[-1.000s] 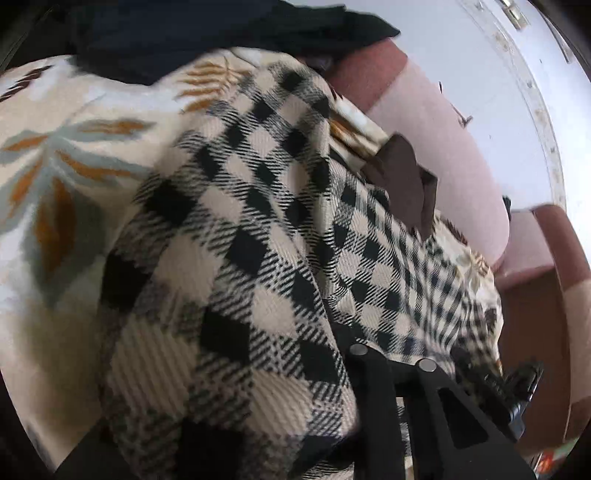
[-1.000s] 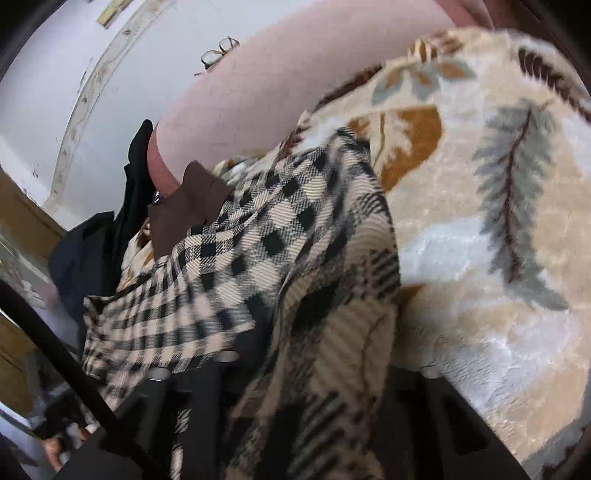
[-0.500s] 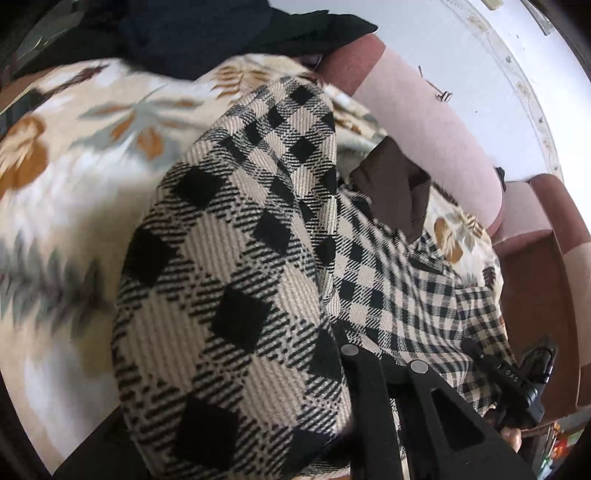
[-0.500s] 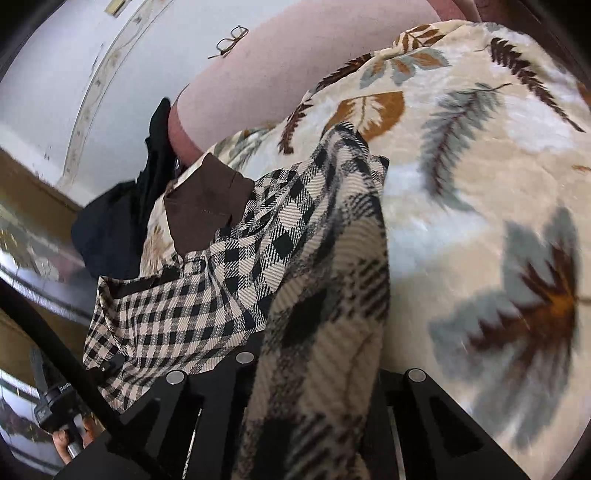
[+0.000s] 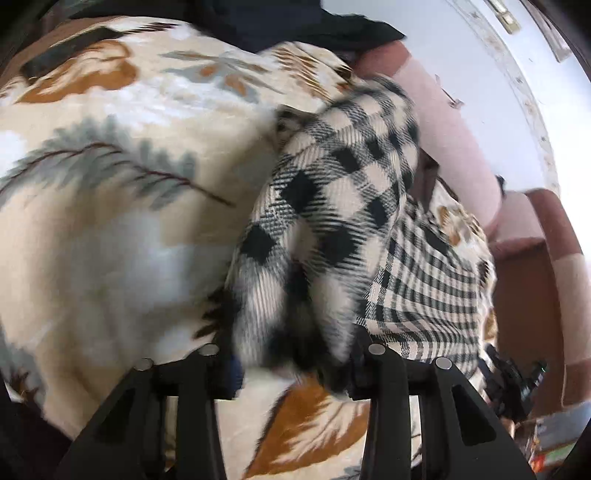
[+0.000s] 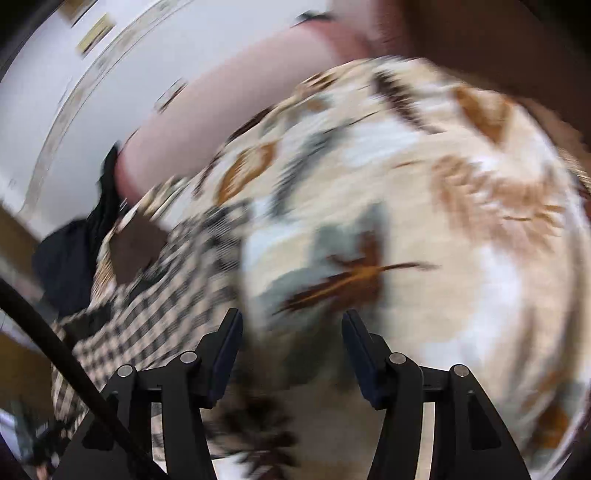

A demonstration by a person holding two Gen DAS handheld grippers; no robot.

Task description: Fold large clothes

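Note:
A cream-and-black checked garment lies on a leaf-patterned blanket, with a brown inner patch showing near the sofa back. One bunched fold of it sits between the fingers of my left gripper, whose jaws are opening; the pads stand apart from the cloth. In the right wrist view the garment lies to the left, brown patch upward. My right gripper is over the blanket, its jaws opening with no cloth between them. This view is blurred.
A pink sofa back runs behind the blanket under a white wall. Dark clothes are heaped at the far end, also seen as a dark heap. A black cable crosses the lower left. A brown armrest stands at the right.
Both grippers were shut on folds of the checked garment and have spread their jaws. The right one has let go and swung away over the blanket. The left fold has slumped.

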